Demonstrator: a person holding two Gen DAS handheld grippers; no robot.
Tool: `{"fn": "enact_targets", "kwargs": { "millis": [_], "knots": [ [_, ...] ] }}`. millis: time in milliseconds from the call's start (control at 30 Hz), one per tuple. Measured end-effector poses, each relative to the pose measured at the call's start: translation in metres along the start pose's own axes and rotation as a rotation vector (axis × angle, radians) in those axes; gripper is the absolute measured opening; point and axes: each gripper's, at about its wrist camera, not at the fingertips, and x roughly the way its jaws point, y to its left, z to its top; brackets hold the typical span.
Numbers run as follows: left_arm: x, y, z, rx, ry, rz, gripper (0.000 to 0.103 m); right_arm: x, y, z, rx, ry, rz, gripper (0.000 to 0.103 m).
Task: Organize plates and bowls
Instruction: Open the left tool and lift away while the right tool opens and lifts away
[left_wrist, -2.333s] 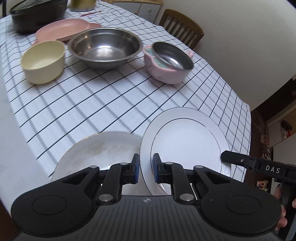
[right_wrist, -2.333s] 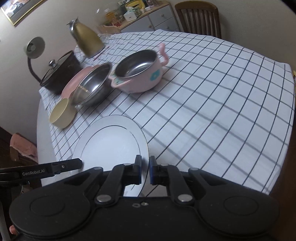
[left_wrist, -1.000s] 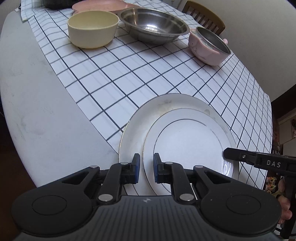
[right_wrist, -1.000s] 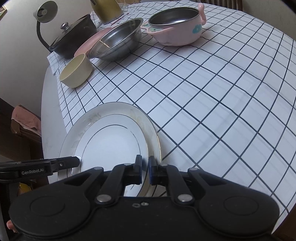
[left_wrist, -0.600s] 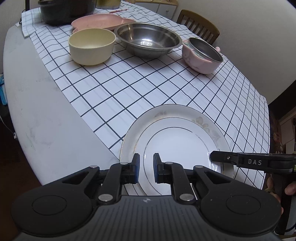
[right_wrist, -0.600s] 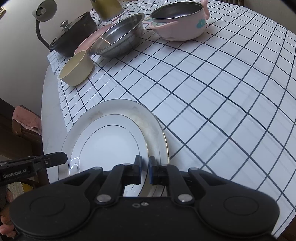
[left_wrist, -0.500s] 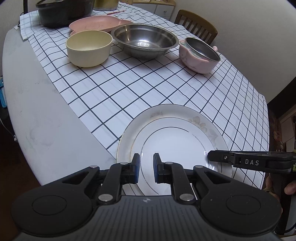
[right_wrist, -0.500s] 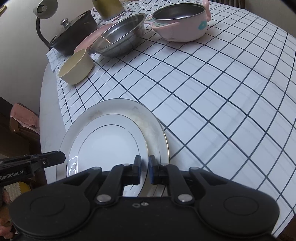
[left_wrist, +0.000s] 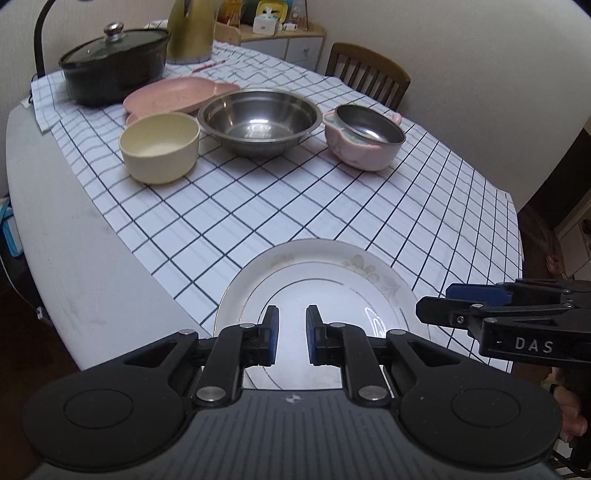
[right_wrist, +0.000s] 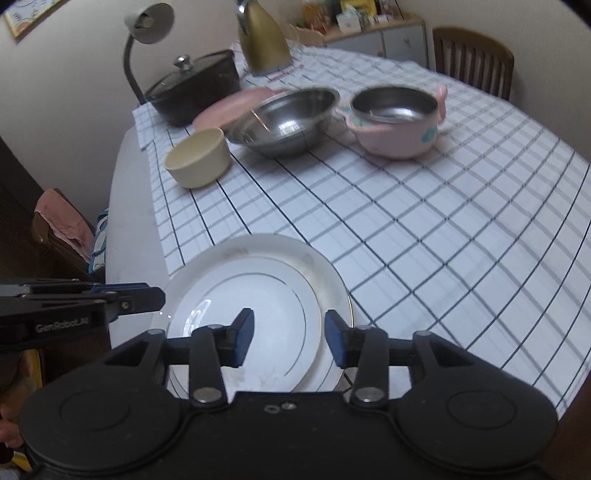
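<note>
Two white plates lie stacked at the table's near edge, the smaller plate (left_wrist: 317, 295) (right_wrist: 251, 299) on the larger plate (left_wrist: 354, 258) (right_wrist: 325, 269). My left gripper (left_wrist: 290, 334) hovers over the stack's near rim, its jaws a small gap apart and empty. My right gripper (right_wrist: 289, 336) is open and empty above the stack. Farther back stand a cream bowl (left_wrist: 159, 147) (right_wrist: 197, 162), a steel bowl (left_wrist: 258, 120) (right_wrist: 286, 122), a pink pot with steel liner (left_wrist: 364, 136) (right_wrist: 397, 122) and a pink plate (left_wrist: 173, 94).
A black lidded pot (left_wrist: 112, 64) (right_wrist: 195, 86), a gold kettle (right_wrist: 264, 35) and a desk lamp (right_wrist: 147, 22) stand at the far edge. A wooden chair (left_wrist: 367, 74) is behind the table. The checked cloth (left_wrist: 332, 199) covers most of the table.
The smaller plate was set onto the larger one. My right gripper opened wide and both grippers rose and tilted up, showing more of the far table.
</note>
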Motion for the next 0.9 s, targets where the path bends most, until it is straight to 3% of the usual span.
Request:
{"fn": "enact_targets", "kwargs": {
  "millis": [167,267,333,400,633,800,900],
  "knots": [
    [-0.013,-0.007,0.005,0.023,-0.040,0.016,0.018,-0.020,0.012,0.005,-0.051,-0.066,-0.011,0.059],
    [-0.021,-0.008,0.004,0.016,-0.065,0.023,0.031,-0.029,0.014,0.006,-0.067,-0.091,-0.012,0.064],
    [-0.028,-0.010,0.004,0.010,-0.086,0.035,0.048,-0.034,0.016,0.006,-0.080,-0.102,-0.007,0.065],
    [-0.037,-0.012,0.003,0.005,-0.115,0.046,0.057,-0.040,0.019,0.008,-0.096,-0.114,-0.003,0.072],
    [-0.054,-0.009,0.014,0.006,-0.160,0.086,0.058,-0.054,0.033,0.020,-0.152,-0.169,0.008,0.089],
    [-0.061,0.008,0.036,0.002,-0.220,0.087,0.077,-0.058,0.048,0.040,-0.176,-0.220,-0.017,0.101],
    [-0.057,0.022,0.055,0.009,-0.236,0.073,0.078,-0.052,0.059,0.056,-0.175,-0.240,-0.037,0.103]
  ]
}}
